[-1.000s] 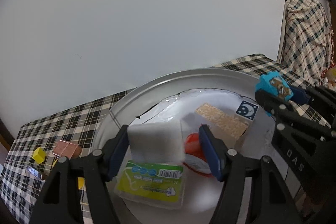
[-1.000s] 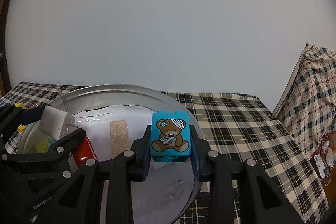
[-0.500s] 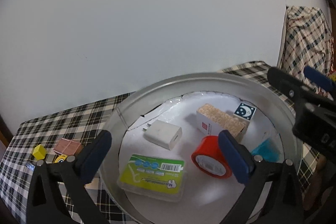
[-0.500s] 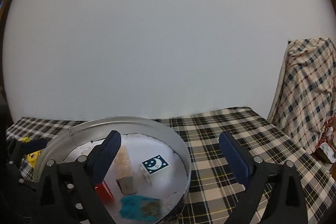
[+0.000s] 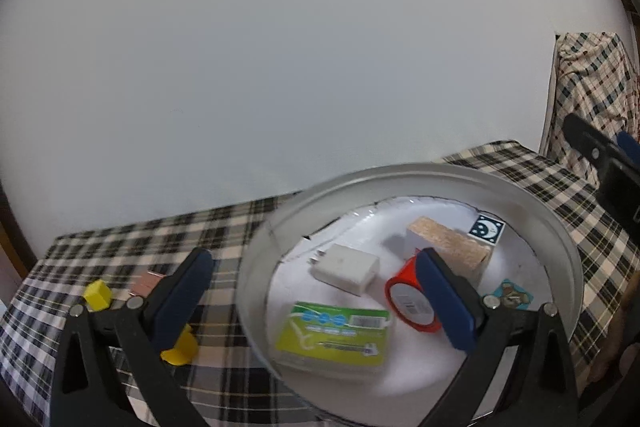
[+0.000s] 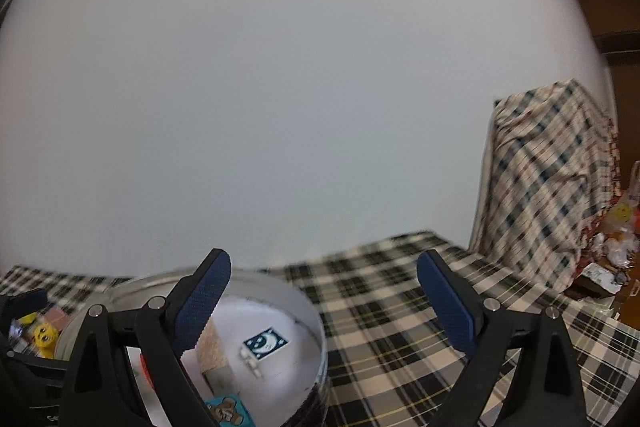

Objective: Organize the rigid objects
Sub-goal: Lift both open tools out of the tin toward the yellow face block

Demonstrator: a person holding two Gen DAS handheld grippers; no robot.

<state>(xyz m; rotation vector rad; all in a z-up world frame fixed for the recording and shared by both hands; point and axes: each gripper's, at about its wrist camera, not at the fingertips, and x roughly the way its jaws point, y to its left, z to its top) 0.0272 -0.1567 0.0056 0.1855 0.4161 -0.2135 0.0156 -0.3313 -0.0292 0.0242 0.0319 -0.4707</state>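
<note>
A round metal tin (image 5: 460, 173) stands on the checked tablecloth. Inside it lie a white charger (image 5: 346, 269), a red tape roll (image 5: 410, 307), a green packet (image 5: 334, 333), a cork-topped box (image 5: 448, 251), a moon-print block (image 5: 486, 229) and a blue teddy-bear block (image 5: 510, 297). My left gripper (image 5: 316, 303) is open and empty above the tin's left side. My right gripper (image 6: 324, 301) is open and empty, raised above the tin's (image 6: 280, 287) right rim; the bear block (image 6: 228, 411) and moon block (image 6: 266, 343) show below it.
Left of the tin on the cloth lie a yellow cube (image 5: 98, 295), a copper-coloured cube (image 5: 146, 281) and a yellow toy (image 5: 180, 347). A chair draped in checked cloth (image 6: 548, 179) stands at the right. The other gripper shows at the right edge (image 5: 608, 163).
Both grippers opened: the left let the white charger drop into the tin, the right let go of the bear block, which now lies in the tin. Both have lifted and pulled back.
</note>
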